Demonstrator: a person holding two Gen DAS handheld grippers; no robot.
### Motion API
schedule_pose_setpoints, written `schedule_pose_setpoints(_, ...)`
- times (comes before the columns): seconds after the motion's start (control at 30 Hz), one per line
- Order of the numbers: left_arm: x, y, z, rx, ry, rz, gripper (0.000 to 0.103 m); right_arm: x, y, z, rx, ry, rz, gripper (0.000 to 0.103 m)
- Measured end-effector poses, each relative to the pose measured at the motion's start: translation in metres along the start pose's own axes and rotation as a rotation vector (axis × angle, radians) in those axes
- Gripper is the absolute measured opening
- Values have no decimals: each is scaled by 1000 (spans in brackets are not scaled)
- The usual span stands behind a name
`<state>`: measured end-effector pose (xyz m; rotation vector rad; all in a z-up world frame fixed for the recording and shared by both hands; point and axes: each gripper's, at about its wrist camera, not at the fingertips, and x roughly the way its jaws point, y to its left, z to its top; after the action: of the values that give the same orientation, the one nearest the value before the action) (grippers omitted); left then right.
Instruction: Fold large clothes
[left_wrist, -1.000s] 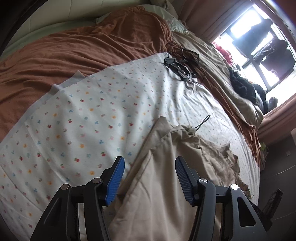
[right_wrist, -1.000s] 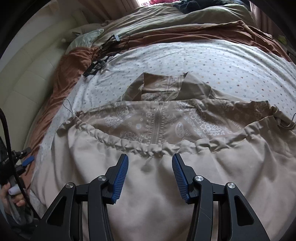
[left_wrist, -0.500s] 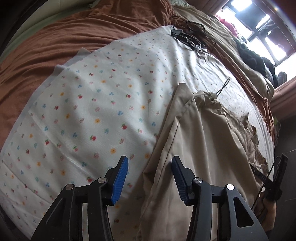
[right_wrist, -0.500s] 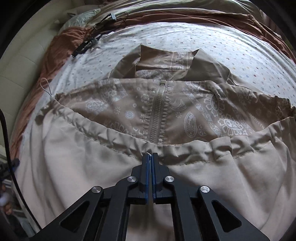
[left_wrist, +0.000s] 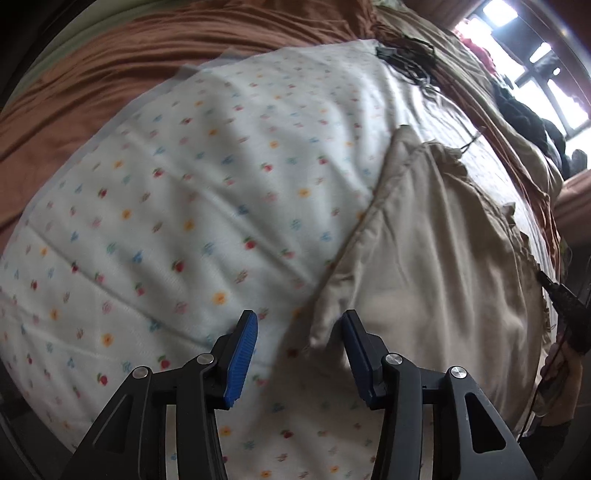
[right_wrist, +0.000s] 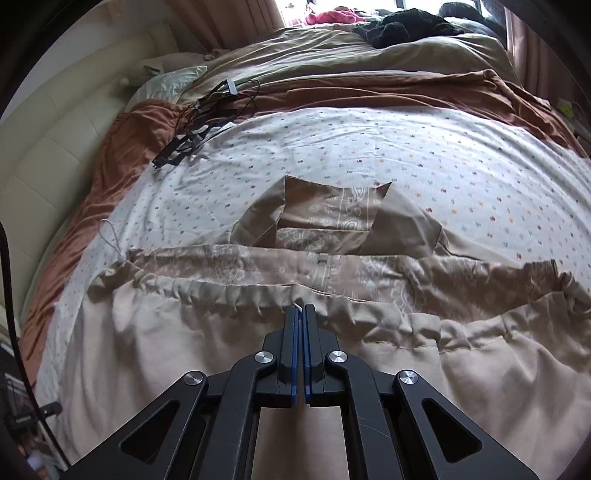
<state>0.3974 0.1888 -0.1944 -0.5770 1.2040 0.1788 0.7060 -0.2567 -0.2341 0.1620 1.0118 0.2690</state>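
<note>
Now the right gripper (right_wrist: 303, 308) is clenched on the gathered hem (right_wrist: 229, 295) of a beige jacket (right_wrist: 177, 343), at the middle of that hem; a thin piece of the cloth is pinched between its blue pads. The jacket lies spread across the near part of a white flowered sheet (right_wrist: 369, 147) on the bed. Its bottom part is turned up toward the far side, so the patterned lining (right_wrist: 369, 284) and the zipper show beyond the hem, and the collar (right_wrist: 332, 206) lies farther still. A thin cord loop (right_wrist: 110, 236) sticks out from the left end of the hem.

The left gripper (left_wrist: 299, 332) is released: its jaws stand apart and have closed a little further only a moment ago. A corner of the jacket (left_wrist: 424, 258) hangs between them, close to the right pad, but I cannot tell if it touches. This picture is blurred.

Black cables (right_wrist: 199, 122) lie at the far left of the sheet, partly on a brown blanket (right_wrist: 369, 92). Dark clothes (right_wrist: 406, 18) lie at the far side of the bed.
</note>
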Motion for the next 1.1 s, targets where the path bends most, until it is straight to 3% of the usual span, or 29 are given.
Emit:
schedule_pose_setpoints(0.23,-2,0,-4,3,-16,6,48,48,-7,-2,6,61,-14,2)
schedule_pose_setpoints(0.4,-8,0,1,-57,-42,-83,48,63,-11,-1,47,88,-25,1)
schedule_pose_setpoints(0.47,-11,2,2,-85,-49,-118,48,59,-11,1,55,110,-41,5)
schedule_pose_setpoints(0.63,-13,0,0,-135,-46,-203,51,33,-20,1,96,111,-26,30)
schedule_pose_setpoints(0.73,-15,-2,-2,-157,-46,-228,62,9,-29,3,121,79,-17,30)
schedule_pose_setpoints(0.9,-16,4,-12,-203,-37,-265,62,-31,-59,0,162,38,-35,30)
schedule_pose_setpoints(1.1,-16,11,-22,-247,-29,-281,62,-61,-134,-25,262,26,-148,30)
